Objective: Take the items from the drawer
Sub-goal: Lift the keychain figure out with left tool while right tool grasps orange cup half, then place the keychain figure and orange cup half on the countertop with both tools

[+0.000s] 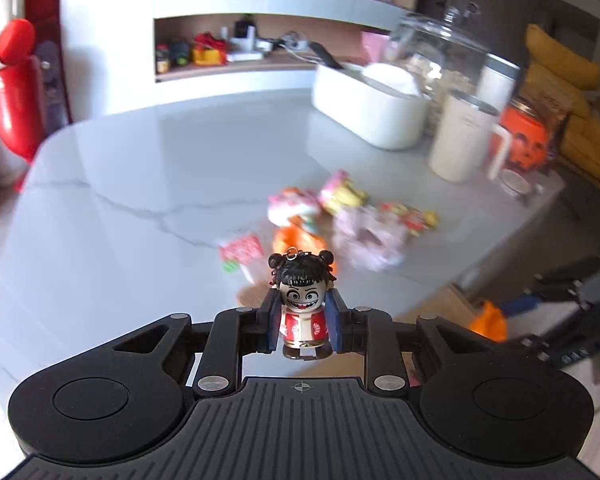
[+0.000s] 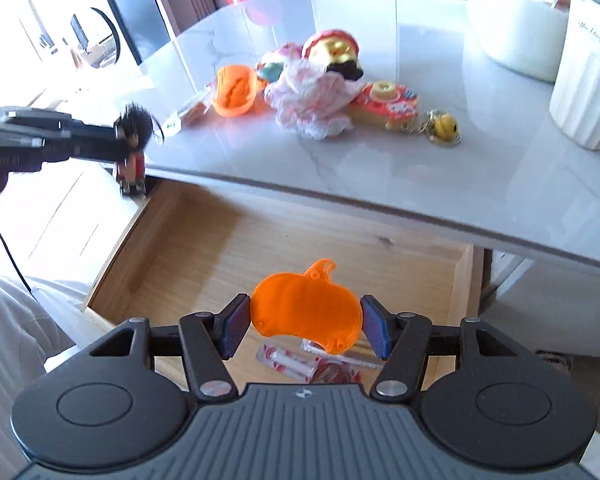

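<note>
- A doll figure [image 1: 303,312] is clamped upright between the left gripper [image 1: 304,326] fingers, above the worktop [image 1: 140,184] edge.
- An orange pumpkin tag [image 2: 306,308] is gripped between the right gripper [image 2: 306,326] fingers, over the open drawer [image 2: 204,240].

Strong daylight enters from the left and burns out the bright window area [image 2: 60,36]. The glossy white marble tabletop [image 1: 140,168] shows glare. The left wrist background is motion-blurred, and both fisheye views bend at the edges.

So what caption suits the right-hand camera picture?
Right gripper holds an orange pumpkin tag above the open drawer.
</note>
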`<state>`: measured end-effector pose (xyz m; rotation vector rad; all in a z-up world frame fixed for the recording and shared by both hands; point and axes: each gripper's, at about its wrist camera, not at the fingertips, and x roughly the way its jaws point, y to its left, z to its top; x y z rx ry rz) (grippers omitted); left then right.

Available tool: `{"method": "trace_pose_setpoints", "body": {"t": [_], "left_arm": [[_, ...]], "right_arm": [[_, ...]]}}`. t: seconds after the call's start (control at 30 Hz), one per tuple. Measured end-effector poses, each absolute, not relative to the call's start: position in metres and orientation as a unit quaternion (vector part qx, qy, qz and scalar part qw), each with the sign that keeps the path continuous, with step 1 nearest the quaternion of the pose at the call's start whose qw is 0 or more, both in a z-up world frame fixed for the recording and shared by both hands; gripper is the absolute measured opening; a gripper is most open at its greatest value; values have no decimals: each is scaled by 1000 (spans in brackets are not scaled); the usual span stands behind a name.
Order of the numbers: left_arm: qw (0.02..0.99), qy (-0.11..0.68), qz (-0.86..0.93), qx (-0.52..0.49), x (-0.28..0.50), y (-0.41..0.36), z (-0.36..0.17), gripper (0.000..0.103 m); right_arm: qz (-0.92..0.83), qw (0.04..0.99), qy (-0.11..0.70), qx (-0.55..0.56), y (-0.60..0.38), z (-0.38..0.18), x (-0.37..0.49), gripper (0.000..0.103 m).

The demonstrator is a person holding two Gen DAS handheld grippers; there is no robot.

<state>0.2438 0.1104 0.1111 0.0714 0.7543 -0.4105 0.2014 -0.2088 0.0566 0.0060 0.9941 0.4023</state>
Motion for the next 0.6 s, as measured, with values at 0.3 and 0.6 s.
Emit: {"method": "trace_pose_setpoints", "body": {"t": [0.3, 0.6], "left_arm": [[929, 356, -102, -23, 302, 136, 57, 28], [959, 241, -134, -65, 273, 161, 90, 26]], "right_arm": [[182, 853, 488, 35, -209, 28, 206, 60], [165, 887, 432, -10, -194, 58, 237, 60]]}}
